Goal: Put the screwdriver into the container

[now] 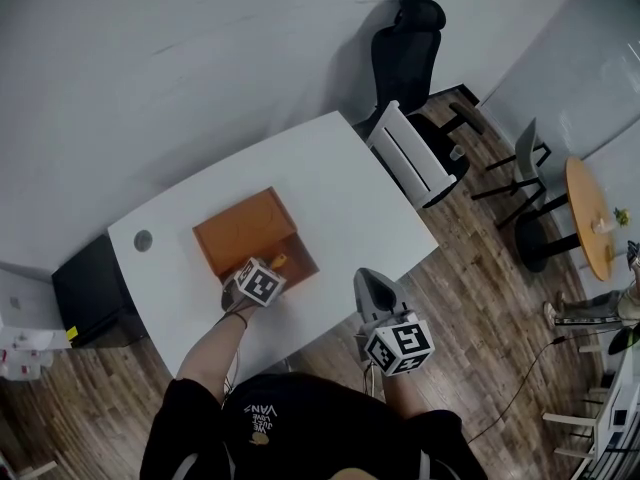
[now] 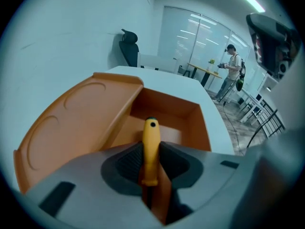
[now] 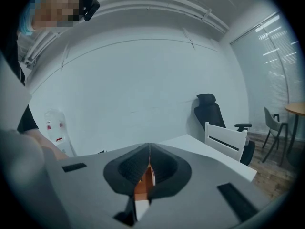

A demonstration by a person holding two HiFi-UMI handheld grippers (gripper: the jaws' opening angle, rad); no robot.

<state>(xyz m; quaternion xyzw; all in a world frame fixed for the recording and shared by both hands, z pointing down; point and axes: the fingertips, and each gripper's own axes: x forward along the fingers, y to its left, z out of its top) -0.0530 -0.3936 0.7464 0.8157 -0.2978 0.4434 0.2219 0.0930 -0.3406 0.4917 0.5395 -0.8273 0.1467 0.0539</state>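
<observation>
Left gripper (image 2: 151,157) with its jaws clamped on the yellow handle of the screwdriver (image 2: 151,144), held at the near wall of the open orange container (image 2: 202,125), whose lid is swung back, on the white table (image 1: 340,183). Right gripper (image 3: 149,165), jaws pressed together and empty, is off the table's near edge.

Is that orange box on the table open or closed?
Open. The orange box has its lid swung back to one side, and the left gripper view looks into its hollow.
</observation>
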